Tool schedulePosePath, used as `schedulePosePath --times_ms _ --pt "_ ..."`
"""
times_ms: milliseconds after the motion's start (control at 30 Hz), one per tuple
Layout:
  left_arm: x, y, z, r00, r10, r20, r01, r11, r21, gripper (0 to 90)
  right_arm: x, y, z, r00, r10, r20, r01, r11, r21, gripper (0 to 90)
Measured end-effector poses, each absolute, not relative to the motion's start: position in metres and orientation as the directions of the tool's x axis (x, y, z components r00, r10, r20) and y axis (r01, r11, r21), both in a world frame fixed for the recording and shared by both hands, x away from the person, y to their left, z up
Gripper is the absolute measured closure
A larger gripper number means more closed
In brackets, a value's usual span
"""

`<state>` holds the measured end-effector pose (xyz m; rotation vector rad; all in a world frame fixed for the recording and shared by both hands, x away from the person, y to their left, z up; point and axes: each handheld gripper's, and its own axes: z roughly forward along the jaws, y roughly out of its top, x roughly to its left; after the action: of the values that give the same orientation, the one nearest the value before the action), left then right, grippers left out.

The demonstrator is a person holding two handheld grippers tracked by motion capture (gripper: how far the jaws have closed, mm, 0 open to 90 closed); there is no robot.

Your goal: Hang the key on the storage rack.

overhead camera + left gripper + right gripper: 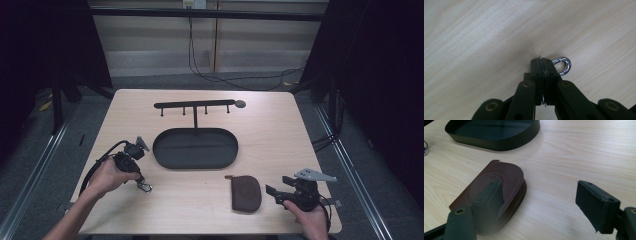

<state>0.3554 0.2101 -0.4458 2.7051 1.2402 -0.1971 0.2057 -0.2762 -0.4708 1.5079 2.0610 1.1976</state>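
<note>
The left gripper (543, 65) has its jaws pressed together on the flat end of a small silver metal snap clip (562, 65), which lies on the pale wooden counter (280, 125) at its near left, just beyond the person's left hand (107, 176). The clip's curved loop sticks out past the jaw tips to one side, so its long axis runs across the jaws rather than along them (a thin edge-on pinch, by the look of it).

The likely destination, I judge, is the black metal rack with four hanging pegs (195, 105) that rises behind the black oval tray (195, 148), up and to the right of the left gripper, which is the nearer one to it. The right gripper (280, 192) rests with jaws wide apart and empty, just beside the brown leather zip pouch (496, 192).
</note>
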Motion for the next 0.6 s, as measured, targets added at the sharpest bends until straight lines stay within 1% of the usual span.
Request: schedulePosePath --times_ms 367,467,600 --pt "0.352 0.213 -0.416 0.700 0.689 -0.189 0.714 -0.684 0.153 89.1 0.206 -0.276 -0.471 -0.390 0.896 0.212 0.631 0.092 0.771 22.3" --pt "0.350 0.212 -0.410 0.724 0.667 -0.175 0.689 -0.709 0.149 89.1 0.206 -0.276 -0.471 -0.391 0.896 0.213 0.631 0.092 0.771 22.3" --pt "0.348 0.211 -0.403 0.744 0.655 -0.133 0.668 -0.732 0.135 89.1 0.206 -0.276 -0.471 -0.392 0.895 0.213 0.632 0.093 0.769 22.3"
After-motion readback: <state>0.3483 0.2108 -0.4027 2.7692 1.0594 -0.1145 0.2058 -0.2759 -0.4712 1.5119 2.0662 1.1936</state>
